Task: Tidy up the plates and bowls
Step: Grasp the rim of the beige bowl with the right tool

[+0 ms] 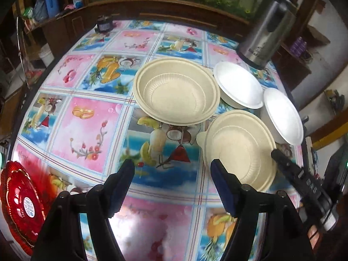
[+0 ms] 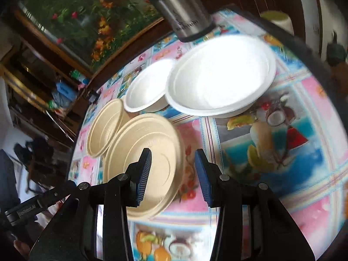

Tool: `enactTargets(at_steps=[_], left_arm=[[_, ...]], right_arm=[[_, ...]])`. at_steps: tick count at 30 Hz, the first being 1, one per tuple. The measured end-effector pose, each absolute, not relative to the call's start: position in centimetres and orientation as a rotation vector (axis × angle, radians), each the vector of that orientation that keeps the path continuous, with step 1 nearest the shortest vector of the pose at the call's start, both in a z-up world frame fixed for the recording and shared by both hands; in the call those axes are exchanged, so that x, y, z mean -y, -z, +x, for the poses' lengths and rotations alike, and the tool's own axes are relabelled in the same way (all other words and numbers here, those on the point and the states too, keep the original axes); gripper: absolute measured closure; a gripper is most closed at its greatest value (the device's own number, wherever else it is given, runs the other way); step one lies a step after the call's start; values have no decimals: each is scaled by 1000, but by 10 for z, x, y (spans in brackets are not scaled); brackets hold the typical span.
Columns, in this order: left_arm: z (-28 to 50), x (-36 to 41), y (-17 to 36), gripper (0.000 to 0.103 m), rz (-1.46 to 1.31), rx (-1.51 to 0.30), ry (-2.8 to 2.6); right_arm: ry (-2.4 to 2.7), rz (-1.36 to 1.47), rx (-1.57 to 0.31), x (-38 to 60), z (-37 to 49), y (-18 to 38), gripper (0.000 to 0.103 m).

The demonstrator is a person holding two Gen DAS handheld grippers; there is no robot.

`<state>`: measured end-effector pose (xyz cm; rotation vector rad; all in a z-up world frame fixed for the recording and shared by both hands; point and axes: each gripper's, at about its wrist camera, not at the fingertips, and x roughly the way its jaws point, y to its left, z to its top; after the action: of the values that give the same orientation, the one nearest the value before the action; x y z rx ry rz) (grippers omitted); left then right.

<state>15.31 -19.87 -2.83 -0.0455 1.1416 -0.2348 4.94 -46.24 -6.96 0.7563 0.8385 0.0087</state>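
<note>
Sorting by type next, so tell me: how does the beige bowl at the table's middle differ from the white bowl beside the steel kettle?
The beige bowl is tan with a ribbed inner wall; the white bowl is plain, smooth white. The beige bowl looks wider than the white bowl. The beige bowl's doubled rim suggests a nested stack; the white bowl's rim looks single. Both sit upright and empty on the tablecloth, rims almost touching.

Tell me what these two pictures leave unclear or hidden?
- Shiny red scalloped plate: left wrist view, cut off by the left edge.
- Tall steel kettle: right wrist view, top cut off by the upper edge.
- Beige ribbed paper bowl nearest the right gripper: blurred, partly behind one finger.
</note>
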Motion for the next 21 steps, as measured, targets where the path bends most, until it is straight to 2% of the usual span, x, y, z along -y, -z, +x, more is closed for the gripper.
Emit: enactTargets(at_steps=[15, 21], left_arm=[[169, 230, 57, 30, -141, -1226, 247], [164, 243, 57, 33, -92, -1186, 248]], right_arm=[[-114, 917, -833, 467, 41, 84, 62], [-128, 941, -823, 468, 44, 84, 62]])
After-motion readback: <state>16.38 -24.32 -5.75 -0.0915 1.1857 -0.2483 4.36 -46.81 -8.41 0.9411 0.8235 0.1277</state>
